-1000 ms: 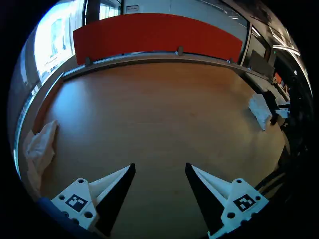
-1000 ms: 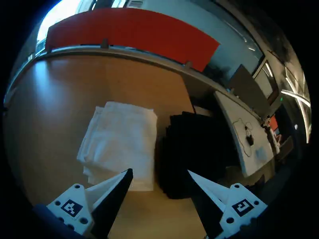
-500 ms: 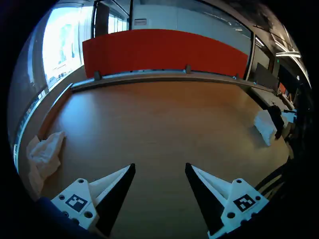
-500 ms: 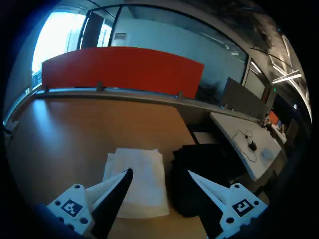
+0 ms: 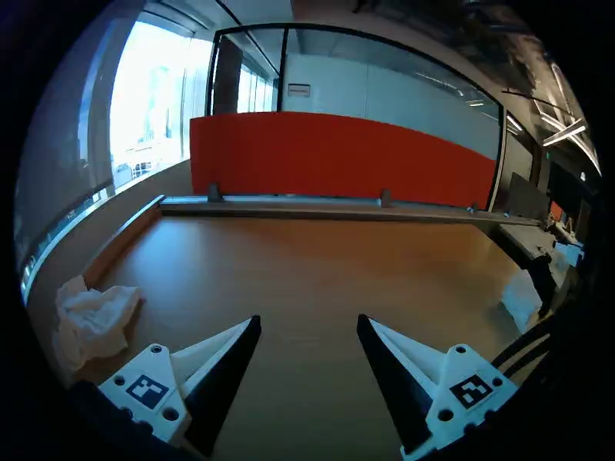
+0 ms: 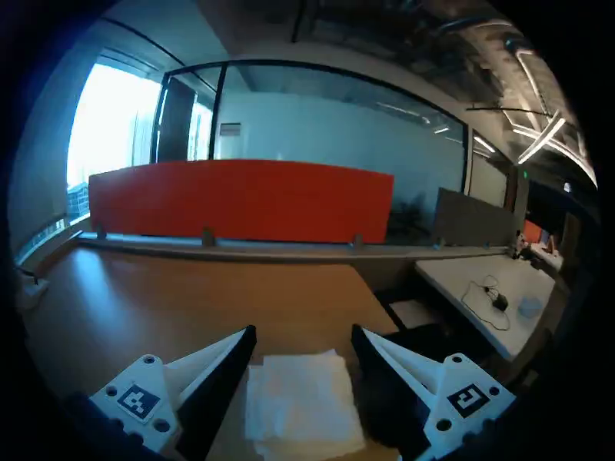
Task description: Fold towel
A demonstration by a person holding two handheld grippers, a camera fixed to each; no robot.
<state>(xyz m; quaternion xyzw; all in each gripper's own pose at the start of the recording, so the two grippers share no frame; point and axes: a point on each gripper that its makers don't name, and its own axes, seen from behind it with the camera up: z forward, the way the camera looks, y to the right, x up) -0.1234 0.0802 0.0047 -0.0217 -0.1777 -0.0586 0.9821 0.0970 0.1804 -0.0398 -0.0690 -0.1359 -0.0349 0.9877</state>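
A neatly folded white towel (image 6: 301,403) lies on the wooden table (image 6: 192,307) near its right edge, seen between and just beyond my right gripper's (image 6: 302,339) open fingers, which hold nothing. The same folded towel (image 5: 523,298) appears small at the far right in the left gripper view. A crumpled white towel (image 5: 91,323) lies at the table's left edge, left of my left gripper (image 5: 308,326), which is open and empty above bare wood.
A red divider panel (image 5: 338,165) runs along the table's far edge. A black chair (image 6: 415,346) stands just right of the folded towel. A white desk (image 6: 492,296) with a cable lies farther right. Windows are on the left.
Both grippers have tilted upward and drawn back, so the table and both towels slid lower in view. The folded towel now sits nearer the right gripper's fingers. Both stayed open.
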